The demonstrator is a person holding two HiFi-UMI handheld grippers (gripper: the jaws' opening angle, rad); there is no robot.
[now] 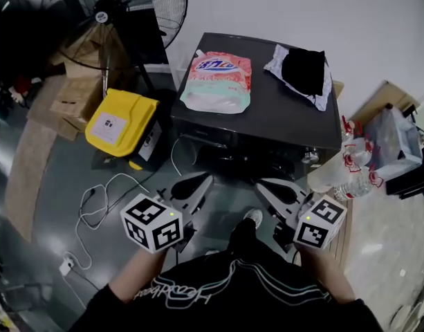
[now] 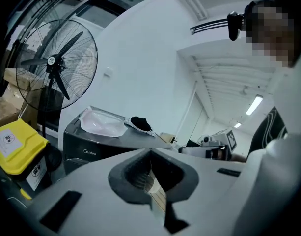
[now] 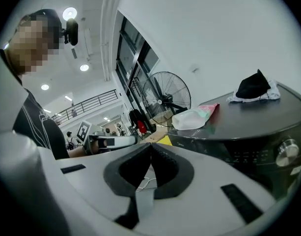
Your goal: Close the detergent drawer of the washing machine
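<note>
My left tongs [image 2: 150, 151] are shut tight, with nothing between them. My right tongs [image 3: 151, 148] are shut and hold nothing too. I hold both low, near my tummy, well apart from the big dark grey metal washing machine [image 1: 281, 113] in front of me.

The detergent drawer belongs in the machine's front, up near the top. That part is dark and small in my views, so I cannot tell if the drawer sticks out or sits in.

On the machine's lid lie a soft pink and white plastic soap bag [image 1: 217, 81] and a black cloth [image 1: 303, 70].

If the drawer is out, I think a push on one corner could make it go in crooked and get stuck. My right tongs could also bump the round silver knob [image 3: 287, 151]. A hard shove could make the soap bag slide off the edge. The thin white cable [image 1: 94, 209] on the floor could catch my foot.
</note>
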